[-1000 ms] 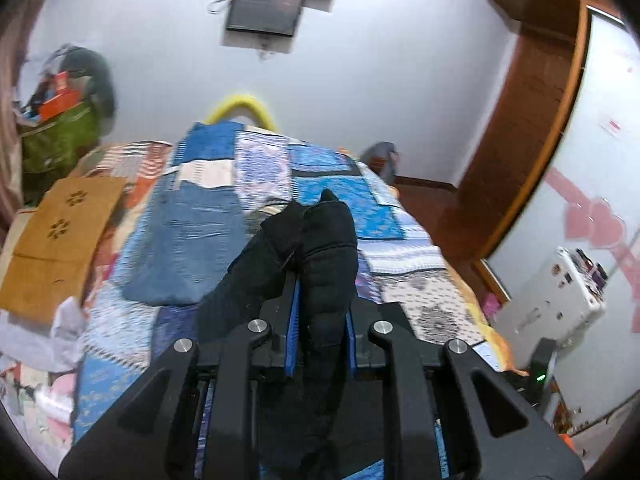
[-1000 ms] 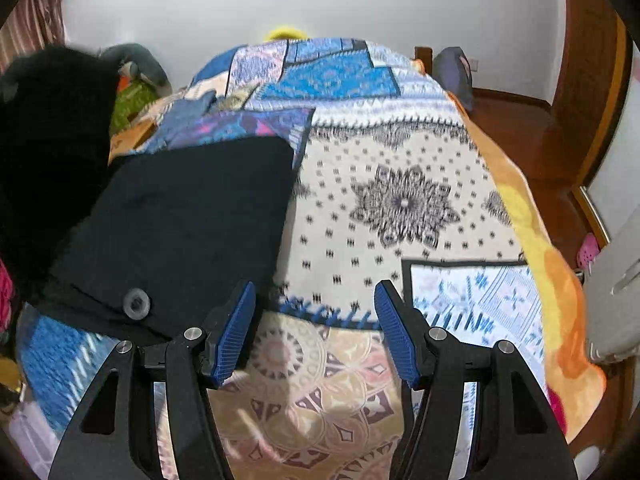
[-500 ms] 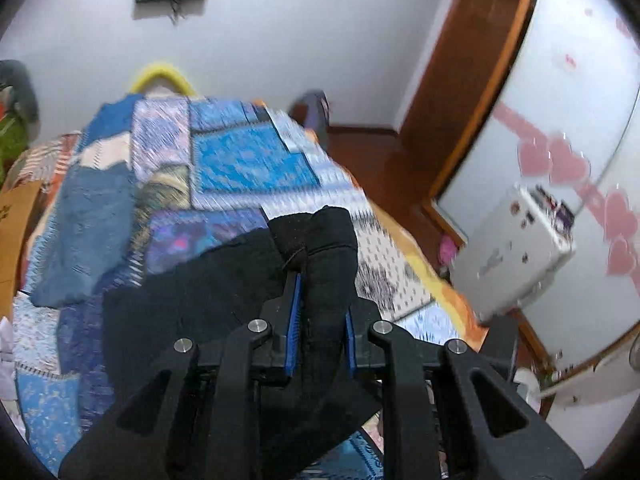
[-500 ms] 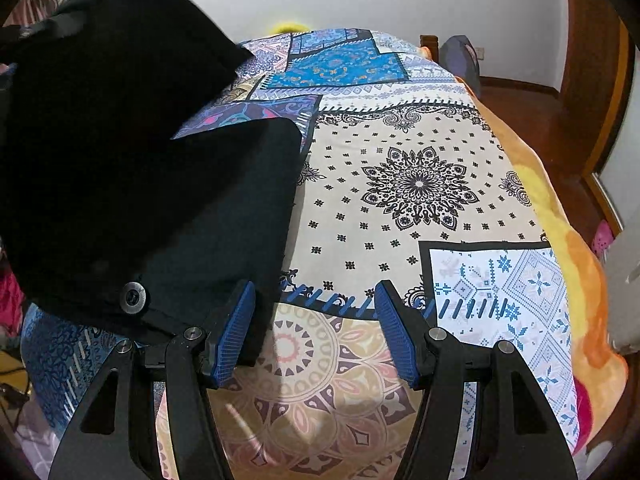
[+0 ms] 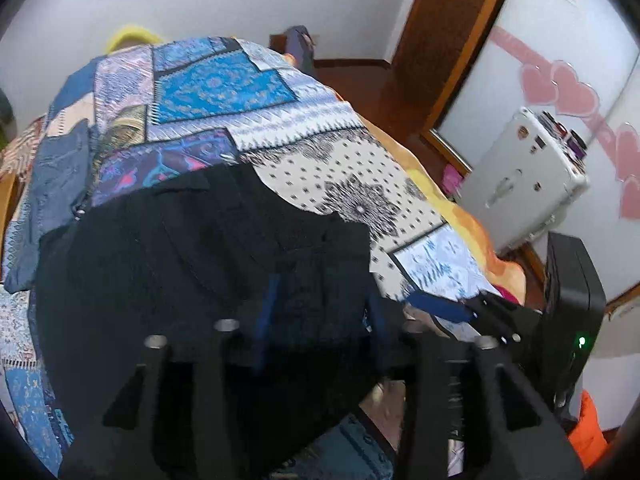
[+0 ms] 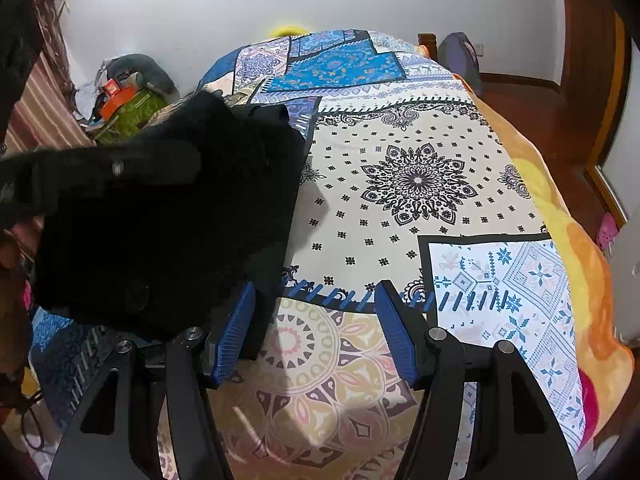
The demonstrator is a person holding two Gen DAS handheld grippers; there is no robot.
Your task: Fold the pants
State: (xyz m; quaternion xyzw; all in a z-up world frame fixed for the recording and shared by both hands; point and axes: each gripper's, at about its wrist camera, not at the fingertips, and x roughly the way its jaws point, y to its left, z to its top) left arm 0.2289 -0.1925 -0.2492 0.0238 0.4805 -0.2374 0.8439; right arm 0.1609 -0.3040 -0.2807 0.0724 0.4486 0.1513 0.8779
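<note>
Black pants lie folded over on the patchwork bedspread. My left gripper hangs low over their near right part. Its jaws are opening, with a fold of the black cloth loose between the blue pads. In the right wrist view the pants fill the left side, and the left gripper's dark body lies across them. My right gripper stands open over bare bedspread, its left pad just beside the pants' right edge, nothing between its fingers.
Blue jeans lie on the bed's far left. A white case and a black box with a green light stand on the floor to the right. Clutter is piled at the far left wall.
The left gripper swung down and to the right, carrying the pants' end over onto the part lying on the bed. Its jaws went from shut on the cloth to apart. The right gripper stayed still.
</note>
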